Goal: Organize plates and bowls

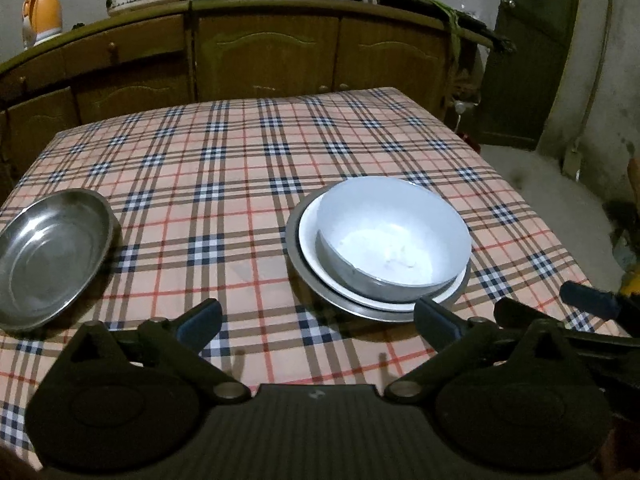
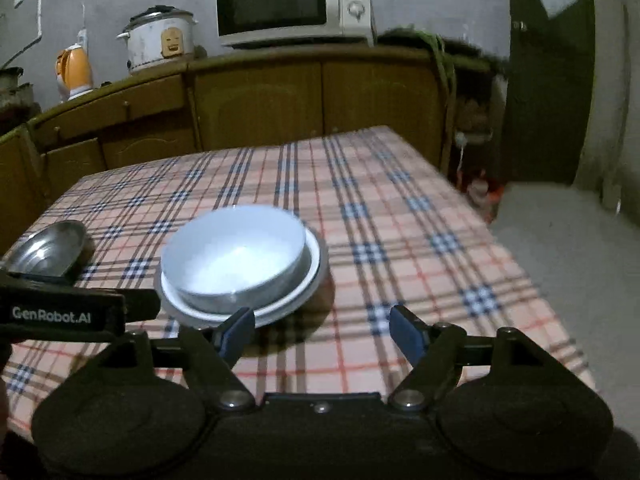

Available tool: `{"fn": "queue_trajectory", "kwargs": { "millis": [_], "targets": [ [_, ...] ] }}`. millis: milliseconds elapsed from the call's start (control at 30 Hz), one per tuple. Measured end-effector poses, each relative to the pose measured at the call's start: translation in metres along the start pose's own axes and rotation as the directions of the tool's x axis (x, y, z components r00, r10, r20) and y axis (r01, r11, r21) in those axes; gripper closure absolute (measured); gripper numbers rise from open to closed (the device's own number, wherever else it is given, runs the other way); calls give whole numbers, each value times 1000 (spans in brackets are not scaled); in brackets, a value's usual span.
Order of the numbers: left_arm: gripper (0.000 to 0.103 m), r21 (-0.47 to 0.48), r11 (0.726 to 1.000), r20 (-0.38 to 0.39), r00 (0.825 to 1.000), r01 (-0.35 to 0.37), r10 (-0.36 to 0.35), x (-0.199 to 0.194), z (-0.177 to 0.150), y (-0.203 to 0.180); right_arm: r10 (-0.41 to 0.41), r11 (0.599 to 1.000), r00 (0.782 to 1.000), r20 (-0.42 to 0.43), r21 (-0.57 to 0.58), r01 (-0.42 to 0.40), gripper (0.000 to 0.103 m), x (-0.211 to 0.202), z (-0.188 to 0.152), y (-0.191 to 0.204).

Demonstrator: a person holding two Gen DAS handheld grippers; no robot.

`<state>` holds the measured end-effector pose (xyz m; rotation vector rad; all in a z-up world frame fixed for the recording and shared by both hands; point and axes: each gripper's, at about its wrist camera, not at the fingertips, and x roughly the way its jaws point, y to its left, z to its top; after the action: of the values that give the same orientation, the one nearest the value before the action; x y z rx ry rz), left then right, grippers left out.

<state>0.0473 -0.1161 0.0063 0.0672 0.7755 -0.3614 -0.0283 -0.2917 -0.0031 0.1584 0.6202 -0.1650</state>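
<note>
Two wrist cameras give me the same table (image 1: 240,152) from slightly different sides, under a pink plaid cloth. Through the left camera I see my left gripper (image 1: 316,320) with its jaws spread wide and nothing between them; its right fingertip sits just at the near rim of the stack, though I cannot tell whether it touches. That stack is a white bowl (image 1: 394,236) sitting in a white plate (image 1: 310,236), which rests in a steel dish (image 1: 360,310). Well apart, at the left edge of the table, lies a separate empty steel plate (image 1: 52,256), and only this view shows all of it. At the far right edge of the same view a blue-tipped finger of my right gripper (image 1: 592,300) pokes in. Through the right camera, which is a little blurred, my right gripper (image 2: 322,330) is also open and empty, its left fingertip in front of the stack's near rim, the bowl (image 2: 232,252) left of centre. Here the steel plate (image 2: 48,248) is half hidden behind the black body of the left gripper, labelled GenRobot.AI. This view also shows the whole microwave (image 2: 294,4), the rice cooker (image 2: 160,40) and the orange kettle (image 2: 74,70) on the wooden cabinet (image 2: 256,96).
</note>
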Motion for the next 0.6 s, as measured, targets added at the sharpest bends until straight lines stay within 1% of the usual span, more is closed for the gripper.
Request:
{"fn": "queue_trajectory", "kwargs": {
  "millis": [67, 267, 600],
  "targets": [
    [0, 3, 1000, 3, 1000, -18, 18, 0, -1, -2, 2, 1000, 1000, -9, 24, -2, 14, 0, -2, -3],
    [0, 17, 999, -7, 999, -35, 35, 0, -5, -8, 9, 998, 999, -46, 62, -6, 13, -1, -10, -7],
    [0, 37, 998, -2, 999, -53, 53, -2, -7, -13, 10, 996, 998, -57, 85, -5, 13, -3, -14, -10]
  ]
}}
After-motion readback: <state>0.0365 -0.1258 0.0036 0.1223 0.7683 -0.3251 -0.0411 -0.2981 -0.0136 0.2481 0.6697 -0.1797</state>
